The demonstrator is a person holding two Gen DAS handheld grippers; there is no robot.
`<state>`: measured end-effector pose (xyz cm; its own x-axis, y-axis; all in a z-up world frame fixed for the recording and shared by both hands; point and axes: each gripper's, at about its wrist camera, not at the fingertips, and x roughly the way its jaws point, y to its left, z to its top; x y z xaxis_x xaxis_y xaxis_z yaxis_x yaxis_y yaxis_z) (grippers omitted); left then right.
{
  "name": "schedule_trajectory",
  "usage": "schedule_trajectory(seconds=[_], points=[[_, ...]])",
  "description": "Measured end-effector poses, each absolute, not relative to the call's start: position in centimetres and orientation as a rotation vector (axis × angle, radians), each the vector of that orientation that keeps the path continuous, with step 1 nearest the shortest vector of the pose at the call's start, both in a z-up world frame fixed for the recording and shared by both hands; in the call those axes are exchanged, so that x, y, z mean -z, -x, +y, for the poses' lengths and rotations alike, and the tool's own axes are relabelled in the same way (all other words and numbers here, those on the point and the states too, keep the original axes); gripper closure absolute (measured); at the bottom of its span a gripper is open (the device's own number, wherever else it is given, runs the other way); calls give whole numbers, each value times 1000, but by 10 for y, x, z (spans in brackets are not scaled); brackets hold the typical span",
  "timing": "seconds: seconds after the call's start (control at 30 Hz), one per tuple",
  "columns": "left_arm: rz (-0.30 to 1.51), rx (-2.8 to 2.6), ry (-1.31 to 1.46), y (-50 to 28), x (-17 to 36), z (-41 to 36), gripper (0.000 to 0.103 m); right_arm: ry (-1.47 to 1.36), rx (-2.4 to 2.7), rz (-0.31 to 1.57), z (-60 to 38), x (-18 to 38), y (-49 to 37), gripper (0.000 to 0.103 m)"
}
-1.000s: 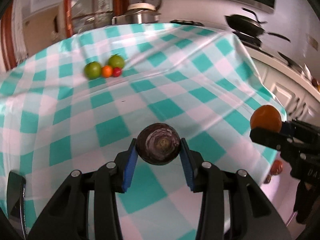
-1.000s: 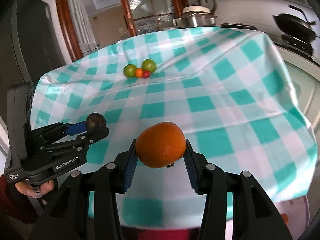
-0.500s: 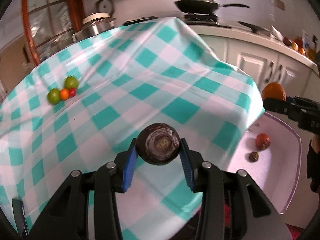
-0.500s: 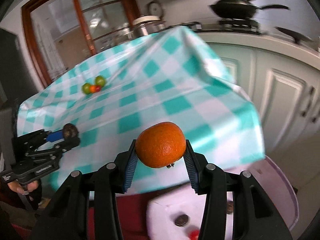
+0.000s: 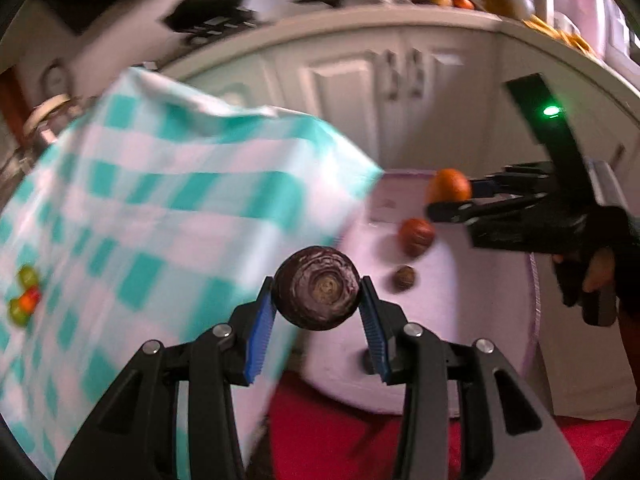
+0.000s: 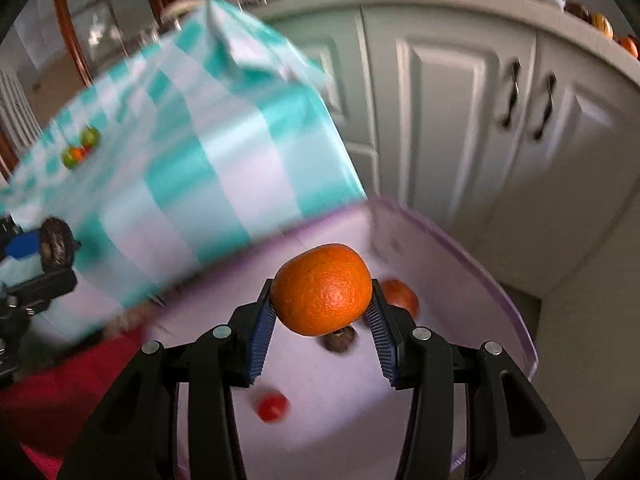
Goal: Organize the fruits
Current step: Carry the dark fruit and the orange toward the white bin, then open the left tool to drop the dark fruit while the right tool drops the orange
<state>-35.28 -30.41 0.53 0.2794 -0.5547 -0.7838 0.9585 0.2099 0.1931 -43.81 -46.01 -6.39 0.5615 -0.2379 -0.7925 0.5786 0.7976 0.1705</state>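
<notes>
Blue ribbed pads of the left claw (image 5: 317,300) clamp a dark purple-brown round fruit (image 5: 316,289) from both sides, holding it in the air. Just beyond and below it lies a pale lilac tray (image 5: 472,320), and the fruit hangs near the tray's near edge, not yet over its middle. The right claw (image 6: 322,300) is likewise closed tight on an orange (image 6: 321,289), which sits above the tray (image 6: 460,248) interior.

Under and just past the orange, three pieces already rest on the tray floor: a small brown fruit (image 6: 339,341) directly below it, a reddish-orange fruit (image 6: 398,295) just behind the right pad, and a small red fruit (image 6: 273,406) nearer the camera, to the claw's left. So part of the sorting appears done, and two more fruits seem about to be set down; both claws would need to lower and open without knocking the pieces beneath.

Further off to the left of both claws, the surface under a teal-and-white checked cloth (image 5: 160,208) carries a small cluster of fruits (image 5: 25,295), green ones with something orange-red between them, touching one another. These look like what remains to collect. Beyond stand white cabinets (image 6: 460,120); motion blur hides finer detail.
</notes>
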Motion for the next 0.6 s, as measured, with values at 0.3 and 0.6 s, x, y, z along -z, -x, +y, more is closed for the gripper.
schedule_trajectory(seconds=[0.3,0.6], points=[[935,1212,-931,352,95,-370,61,-326,423,1172,-443,148,439,58],[1095,1116,-1142,346,197,-413,61,-255,395,1395,-437,194,428,58]])
